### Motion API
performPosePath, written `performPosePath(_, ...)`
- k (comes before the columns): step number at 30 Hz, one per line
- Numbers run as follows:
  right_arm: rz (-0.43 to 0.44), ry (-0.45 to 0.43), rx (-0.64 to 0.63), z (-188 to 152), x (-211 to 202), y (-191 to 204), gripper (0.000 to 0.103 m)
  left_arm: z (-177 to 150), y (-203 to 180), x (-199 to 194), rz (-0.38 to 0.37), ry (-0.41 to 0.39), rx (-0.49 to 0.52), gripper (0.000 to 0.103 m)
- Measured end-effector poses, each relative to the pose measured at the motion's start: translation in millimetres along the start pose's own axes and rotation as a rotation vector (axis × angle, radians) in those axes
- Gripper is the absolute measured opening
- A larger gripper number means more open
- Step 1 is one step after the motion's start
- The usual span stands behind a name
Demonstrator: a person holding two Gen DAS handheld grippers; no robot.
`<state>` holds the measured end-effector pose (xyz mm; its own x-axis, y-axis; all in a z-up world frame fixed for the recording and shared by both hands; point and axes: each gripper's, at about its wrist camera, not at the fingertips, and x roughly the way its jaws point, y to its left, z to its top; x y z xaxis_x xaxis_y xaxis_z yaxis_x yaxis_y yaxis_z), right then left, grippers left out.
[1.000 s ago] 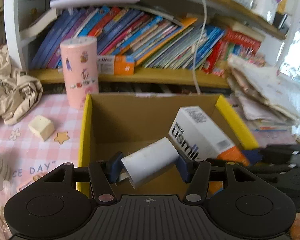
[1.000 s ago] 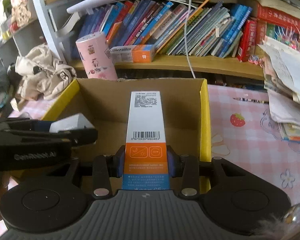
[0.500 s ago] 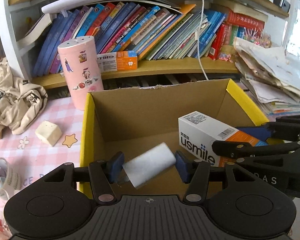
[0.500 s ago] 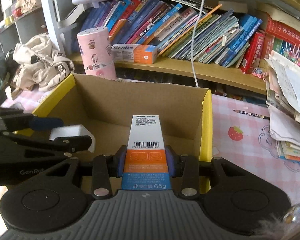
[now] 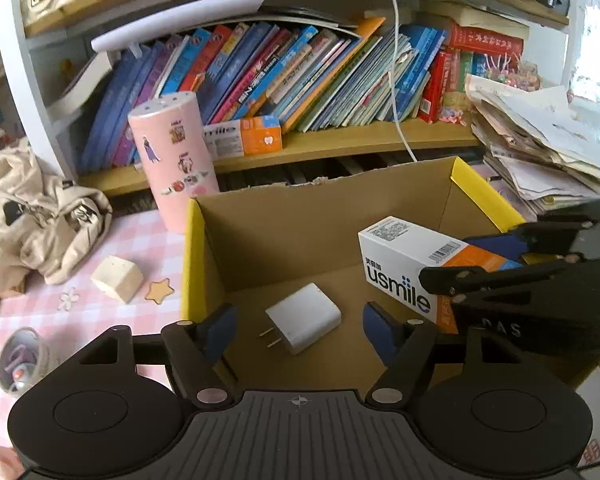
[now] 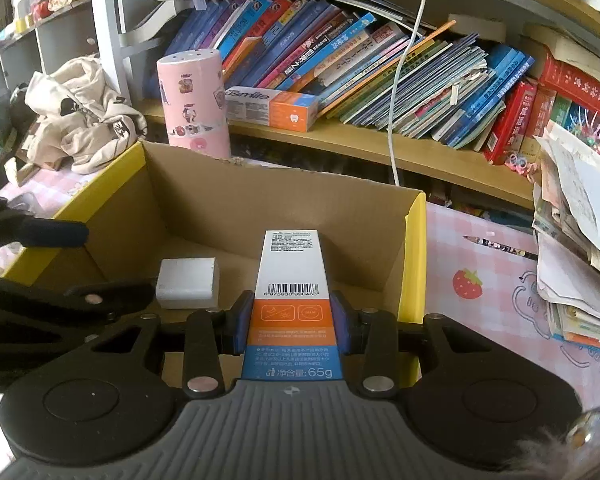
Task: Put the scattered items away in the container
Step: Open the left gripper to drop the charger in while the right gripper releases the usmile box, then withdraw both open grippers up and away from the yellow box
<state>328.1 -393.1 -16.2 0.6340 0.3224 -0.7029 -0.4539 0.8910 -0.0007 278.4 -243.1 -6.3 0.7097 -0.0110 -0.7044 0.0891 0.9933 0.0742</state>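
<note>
We take this for a home study corner: a wooden bookshelf (image 5: 340,142) at twelve o'clock crammed with children's books (image 5: 284,76), a pink checked tablecloth (image 5: 80,304) at nine, loose papers (image 5: 540,148) at two.

White charger plug (image 5: 303,323) is lying flat on the floor of the cardboard box (image 5: 300,220), near the front-left corner, prongs pointing at the left wall. The usmile toothpaste carton (image 6: 292,276), white with an orange and blue end, is tilted over the box's right side, far end down toward the floor.
</note>
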Motion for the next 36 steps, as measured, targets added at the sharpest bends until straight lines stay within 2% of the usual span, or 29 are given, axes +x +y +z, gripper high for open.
performPosePath(8,0.011,-0.018,0.043,0.2,-5.3,-2.1,0.045,-4.7,-1.1,-13.0,-0.008,-0.019,-0.006,0.072)
performPosePath(17,-0.002,-0.078,0.064,-8.0,-33.7,3.4,0.053,-12.0,-1.8,-40.2,-0.002,-0.066,-0.020,0.072)
performPosePath(19,-0.008,-0.092,0.074,-11.4,-42.0,4.4,0.059,-14.8,-1.6,-46.0,0.001,-0.073,-0.028,0.074)
performPosePath(24,-0.019,-0.134,0.088,-18.8,-65.0,7.3,0.064,-22.0,-0.7,-61.7,0.028,-0.103,-0.051,0.079)
performPosePath(25,-0.022,-0.141,0.094,-20.2,-69.3,7.7,0.066,-23.6,0.0,-65.5,0.039,-0.115,-0.058,0.083)
performPosePath(28,-0.033,-0.162,0.111,-24.8,-81.2,9.2,0.075,-28.1,3.4,-76.3,0.048,-0.139,-0.080,0.085)
performPosePath(36,-0.076,-0.182,0.150,-40.0,-103.3,17.2,0.079,-43.9,8.5,-94.4,0.025,-0.155,-0.084,0.087)
